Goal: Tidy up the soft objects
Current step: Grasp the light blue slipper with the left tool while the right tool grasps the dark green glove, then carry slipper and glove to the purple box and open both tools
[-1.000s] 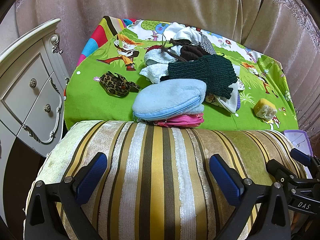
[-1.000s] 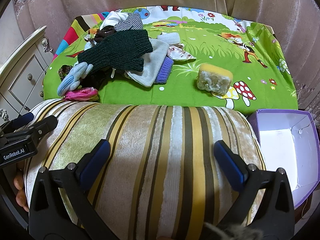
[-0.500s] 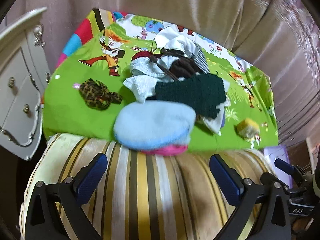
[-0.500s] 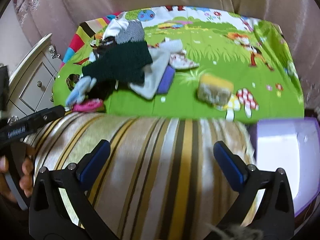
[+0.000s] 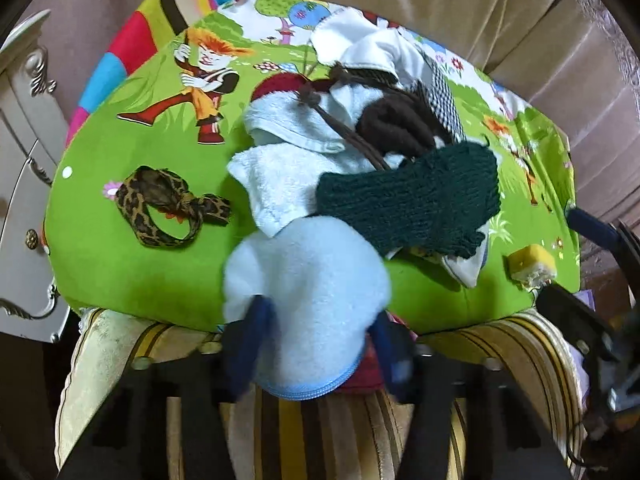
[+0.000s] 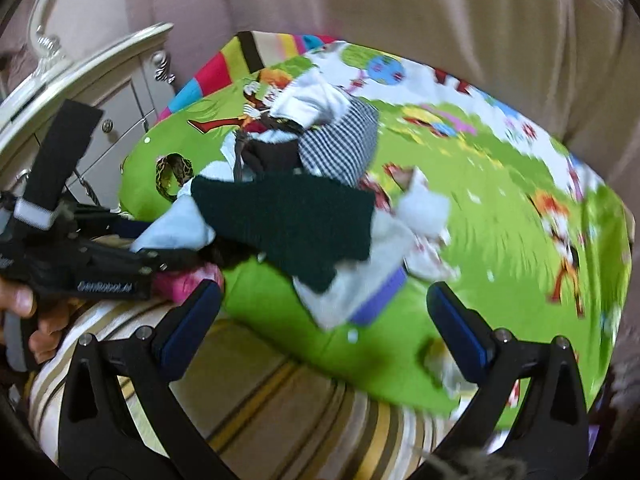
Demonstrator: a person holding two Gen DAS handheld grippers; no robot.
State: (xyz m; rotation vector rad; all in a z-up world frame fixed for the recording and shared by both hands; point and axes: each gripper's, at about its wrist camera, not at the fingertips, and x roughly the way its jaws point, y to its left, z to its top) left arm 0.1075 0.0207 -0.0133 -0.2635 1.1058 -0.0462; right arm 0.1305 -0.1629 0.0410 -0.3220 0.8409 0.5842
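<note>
We are barely started: our left gripper [image 5: 316, 344] has just been closing around the pale blue fleece pouch [image 5: 308, 288] at the pile's near edge, apparently pinching it, though blur hides contact. Our right gripper [image 6: 320, 320] hangs open and empty, and the dark green knit [image 5: 412, 204], towels and leopard band [image 5: 168, 208] lie unsorted on the green cloth [image 5: 120, 264].

Left gripper [image 5: 318, 344] angled steeply down, jaws just been closing in, both blue pads [image 5: 250, 344] now squeezed against sides of light blue fluffy pouch [image 5: 308, 280], pouch sits right between them. Pads blurry. From right wrist view, left gripper body visible at left edge, person's bare fingers [image 6: 24, 308] wrapped round its handle. Right gripper [image 6: 324, 320] also tilted down, jaws spread wide, nothing between pads, not touching anything. View smeared with blur.
</note>
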